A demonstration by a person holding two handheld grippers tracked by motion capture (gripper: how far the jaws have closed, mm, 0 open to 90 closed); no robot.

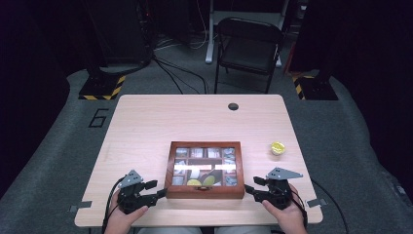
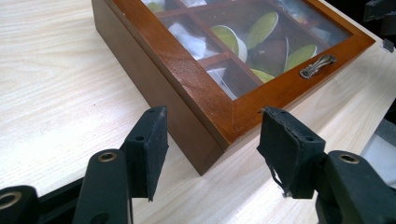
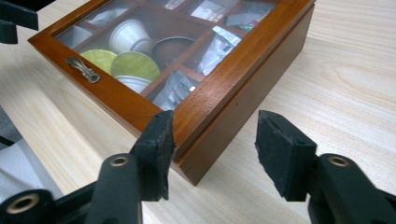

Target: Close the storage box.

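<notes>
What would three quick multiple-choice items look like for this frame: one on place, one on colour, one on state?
1. Where does the small yellow-lidded cup sit?
A. On the bare table right of the brown wooden glass-lidded box
B. Inside the box
C. On the folding chair

2. What colour is the box's frame?
A. White
B. Reddish brown
C. Blue

3. How is the box's lid?
A. Removed
B. Propped open
C. Closed flat

Answers: 1 A, in the high view the cup stands alone on the light wooden table, apart from the box. 2 B, the wood shows reddish brown in all views. 3 C, the glass lid lies flush, its metal handle at the front edge.
</notes>
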